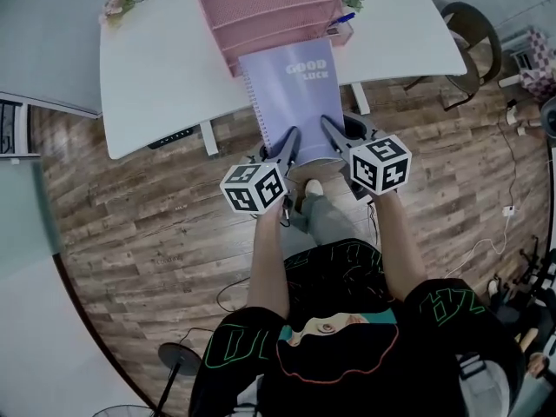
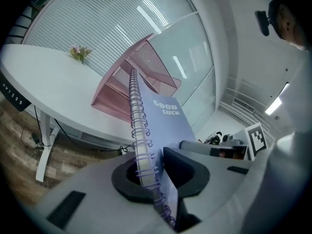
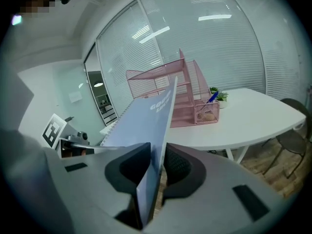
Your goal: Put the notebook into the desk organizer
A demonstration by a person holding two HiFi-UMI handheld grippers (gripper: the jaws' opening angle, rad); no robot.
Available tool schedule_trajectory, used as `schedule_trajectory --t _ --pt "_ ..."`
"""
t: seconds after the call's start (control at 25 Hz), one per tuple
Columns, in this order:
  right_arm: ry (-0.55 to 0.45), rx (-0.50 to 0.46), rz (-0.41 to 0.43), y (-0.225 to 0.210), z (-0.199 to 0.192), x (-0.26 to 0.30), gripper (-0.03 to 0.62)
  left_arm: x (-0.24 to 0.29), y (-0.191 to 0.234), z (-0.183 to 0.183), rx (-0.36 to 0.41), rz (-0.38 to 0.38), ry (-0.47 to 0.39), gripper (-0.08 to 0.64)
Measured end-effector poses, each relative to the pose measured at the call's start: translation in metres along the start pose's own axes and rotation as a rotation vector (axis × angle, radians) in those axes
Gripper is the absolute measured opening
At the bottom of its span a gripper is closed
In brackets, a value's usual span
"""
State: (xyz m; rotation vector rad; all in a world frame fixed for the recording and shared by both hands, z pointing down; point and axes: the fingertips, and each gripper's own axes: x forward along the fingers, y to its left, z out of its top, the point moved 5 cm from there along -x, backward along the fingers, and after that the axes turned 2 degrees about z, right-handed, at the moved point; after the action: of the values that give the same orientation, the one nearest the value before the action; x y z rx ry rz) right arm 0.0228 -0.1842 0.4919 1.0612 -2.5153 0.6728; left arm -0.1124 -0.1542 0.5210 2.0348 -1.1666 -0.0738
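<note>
The left tongs (image 1: 289,143) are clamped on the spiral-bound edge of the notebook (image 1: 294,94), with the wire coil running between the pads. The right tongs (image 1: 331,131) pinch the opposite, plain edge. The lilac notebook hangs in the air, cover up. Its near end is over the wooden floor (image 1: 130,198). Its far end reaches over the edge of the white tabletop (image 1: 148,68), right in front of the pink desk organizer (image 1: 265,7). I cannot tell whether it touches the organizer. A mesh cup (image 1: 339,33) holding a blue pen (image 1: 345,17) stands just beside the organizer.
</note>
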Motion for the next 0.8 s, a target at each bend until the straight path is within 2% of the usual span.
schedule_trajectory --t 0.48,0.8 --pt "0.030 0.060 0.064 -0.026 0.010 0.034 0.064 0.024 0.020 0.014 -0.088 0.026 0.028 0.061" --pt "0.033 0.090 0.082 -0.034 0.018 0.048 0.072 0.031 0.031 0.021 -0.205 -0.016 0.008 0.058"
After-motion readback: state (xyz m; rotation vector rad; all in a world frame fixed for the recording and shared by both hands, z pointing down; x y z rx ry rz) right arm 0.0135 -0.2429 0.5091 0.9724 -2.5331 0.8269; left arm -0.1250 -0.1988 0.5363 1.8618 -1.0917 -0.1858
